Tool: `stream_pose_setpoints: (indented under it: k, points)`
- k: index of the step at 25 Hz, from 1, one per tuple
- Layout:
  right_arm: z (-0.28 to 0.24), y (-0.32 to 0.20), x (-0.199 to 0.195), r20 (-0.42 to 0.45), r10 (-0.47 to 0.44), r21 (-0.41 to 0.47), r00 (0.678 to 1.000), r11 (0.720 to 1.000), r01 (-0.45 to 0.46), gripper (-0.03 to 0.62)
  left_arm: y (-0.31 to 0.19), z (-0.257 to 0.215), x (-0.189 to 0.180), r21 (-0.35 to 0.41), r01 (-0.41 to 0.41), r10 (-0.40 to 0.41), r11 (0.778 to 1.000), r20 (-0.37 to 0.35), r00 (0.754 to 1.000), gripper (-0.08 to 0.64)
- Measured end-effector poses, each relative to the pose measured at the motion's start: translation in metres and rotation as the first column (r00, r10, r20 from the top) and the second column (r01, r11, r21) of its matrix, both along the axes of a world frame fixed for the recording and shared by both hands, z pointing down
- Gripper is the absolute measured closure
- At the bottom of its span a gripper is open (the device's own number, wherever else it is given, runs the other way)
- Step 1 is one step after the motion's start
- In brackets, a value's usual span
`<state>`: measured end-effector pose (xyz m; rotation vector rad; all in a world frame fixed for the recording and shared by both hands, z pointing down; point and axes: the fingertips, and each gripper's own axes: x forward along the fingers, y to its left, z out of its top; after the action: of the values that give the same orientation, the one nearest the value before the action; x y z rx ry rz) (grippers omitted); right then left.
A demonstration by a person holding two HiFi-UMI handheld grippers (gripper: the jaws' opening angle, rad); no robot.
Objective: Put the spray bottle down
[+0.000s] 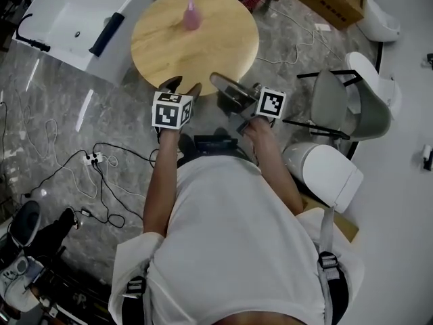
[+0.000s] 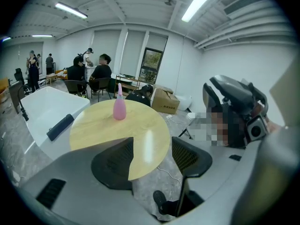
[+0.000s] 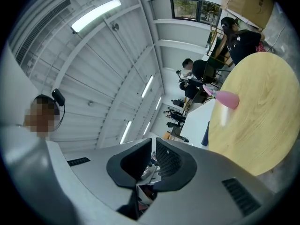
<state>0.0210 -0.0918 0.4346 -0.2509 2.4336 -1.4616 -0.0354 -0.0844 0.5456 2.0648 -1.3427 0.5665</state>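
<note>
Pink spray bottle (image 1: 191, 13) upright on table (image 1: 162, 46), placing apparently done. Left gripper (image 2: 152, 146) jaws apart, right gripper (image 3: 153, 156) jaws together, both empty; only pulling away left.

Spray bottle (image 1: 191, 13) upright on the counter (image 1: 203, 56), toward its far edge from me. I list a bathtub (image 1: 64, 22) left of the counter, a chair (image 1: 335, 107) to its right.

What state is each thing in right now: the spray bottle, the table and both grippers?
Spray bottle: standing upright on the table, nothing holding it.
Table: carries only the bottle.
Left gripper: jaws apart, nothing between them, at the table's near edge.
Right gripper: jaws together, nothing between them, rolled onto its side.
</note>
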Motion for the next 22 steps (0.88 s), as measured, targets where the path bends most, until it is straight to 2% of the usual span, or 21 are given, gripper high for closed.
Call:
stream_pose_setpoints:
  k: [22]
  points:
    - [-0.003,0.005,-0.014,-0.009,-0.001,0.025,1.0,1.0,0.002,0.561,0.001,0.004,-0.01,-0.001,-0.018,0.018,1.0,-0.011,1.0,0.299]
